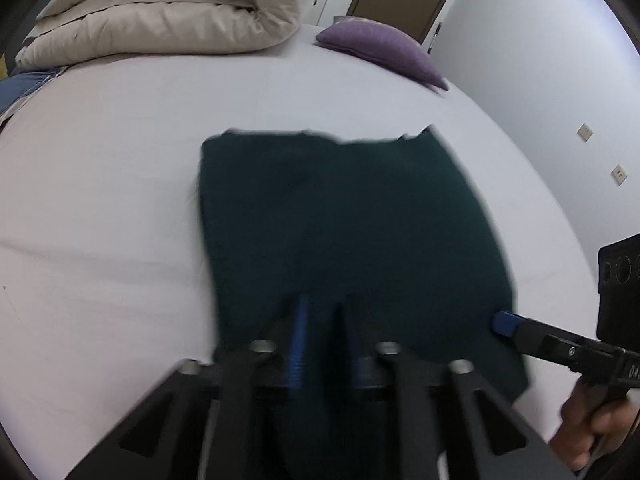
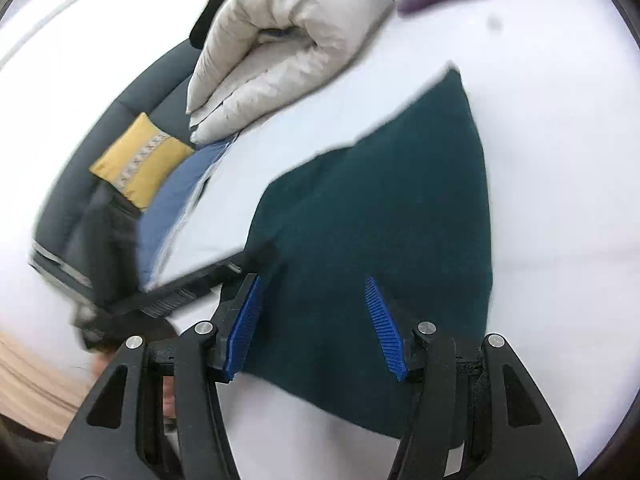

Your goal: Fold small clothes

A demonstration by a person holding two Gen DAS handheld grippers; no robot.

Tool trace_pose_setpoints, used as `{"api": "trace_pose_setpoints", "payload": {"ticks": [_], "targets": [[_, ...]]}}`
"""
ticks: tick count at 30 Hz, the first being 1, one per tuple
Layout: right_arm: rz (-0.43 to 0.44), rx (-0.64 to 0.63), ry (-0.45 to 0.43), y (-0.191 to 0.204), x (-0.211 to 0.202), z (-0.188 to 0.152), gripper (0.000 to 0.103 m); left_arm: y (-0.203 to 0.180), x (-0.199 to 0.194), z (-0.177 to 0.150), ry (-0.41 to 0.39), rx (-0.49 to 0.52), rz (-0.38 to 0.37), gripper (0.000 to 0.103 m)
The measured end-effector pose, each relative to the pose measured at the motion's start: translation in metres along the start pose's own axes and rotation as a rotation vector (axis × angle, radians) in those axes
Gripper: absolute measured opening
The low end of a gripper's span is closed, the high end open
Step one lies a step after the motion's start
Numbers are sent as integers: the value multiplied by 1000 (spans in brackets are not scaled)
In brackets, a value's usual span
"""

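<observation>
Dark green garment [image 1: 340, 232] on white bed [image 1: 100, 200], left tongs [image 1: 322, 312] nearly closed over its near edge

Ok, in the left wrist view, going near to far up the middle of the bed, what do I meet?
left gripper → dark green garment → bare white bedsheet → folded beige duvet on the far left and purple cushion on the far right, about equally far.

You have bare white bed [image 1: 100, 200] left and right of the dark green garment [image 1: 340, 220]. At the far edge, the rolled duvet [image 1: 168, 12] and purple cushion [image 1: 384, 50] block your way.
</observation>
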State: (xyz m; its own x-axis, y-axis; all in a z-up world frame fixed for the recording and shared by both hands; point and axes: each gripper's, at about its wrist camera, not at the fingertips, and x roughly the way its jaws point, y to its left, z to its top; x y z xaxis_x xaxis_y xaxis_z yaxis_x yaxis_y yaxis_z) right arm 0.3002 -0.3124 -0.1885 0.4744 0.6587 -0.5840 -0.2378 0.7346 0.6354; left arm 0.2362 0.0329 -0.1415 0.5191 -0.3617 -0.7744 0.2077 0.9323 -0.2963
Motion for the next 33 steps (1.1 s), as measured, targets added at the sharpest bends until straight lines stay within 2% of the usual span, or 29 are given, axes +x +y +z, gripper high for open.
{"api": "trace_pose_setpoints", "payload": {"ticks": [3,7,10,11,12,15,17,19,20,23,25,29,32,33], "targets": [[-4,50,73,-33,10,-19,43,8,-1,-2,-4,21,-36,13],[66,90,62,-54,1,-32,43,10,-1,-2,-5,43,-51,13],[50,95,66,-48,-13,-53,42,14,-2,-3,-18,40,-63,13],[40,100,64,-45,-14,-49,43,14,-3,-6,-22,44,-66,13],[43,102,54,-39,-14,-42,47,14,-4,-6,-24,45,-69,13],[91,105,-22,-34,-41,-15,47,15,-6,-3,-20,37,-66,13],[118,109,-37,-29,-33,17,47,15,-4,-2,-18,32,-68,13],[152,100,-18,-24,-9,51,50,18,0,-1,-12,20,-81,12],[161,114,10,-21,4,64,55,20,1,0,-7,17,-89,11],[145,227,99,-43,54,99,55,28,5,3,5,-2,-124,9],[168,251,79,-51,73,119,55,31,8,4,9,-7,-146,9],[71,297,47,-79,86,140,55,33,10,5,6,-7,-164,9],[71,329,34,-99,91,146,45,38,11,8,12,-37,-189,9],[60,333,17,-102,88,147,46,39,11,9,13,-45,-197,9]]}}
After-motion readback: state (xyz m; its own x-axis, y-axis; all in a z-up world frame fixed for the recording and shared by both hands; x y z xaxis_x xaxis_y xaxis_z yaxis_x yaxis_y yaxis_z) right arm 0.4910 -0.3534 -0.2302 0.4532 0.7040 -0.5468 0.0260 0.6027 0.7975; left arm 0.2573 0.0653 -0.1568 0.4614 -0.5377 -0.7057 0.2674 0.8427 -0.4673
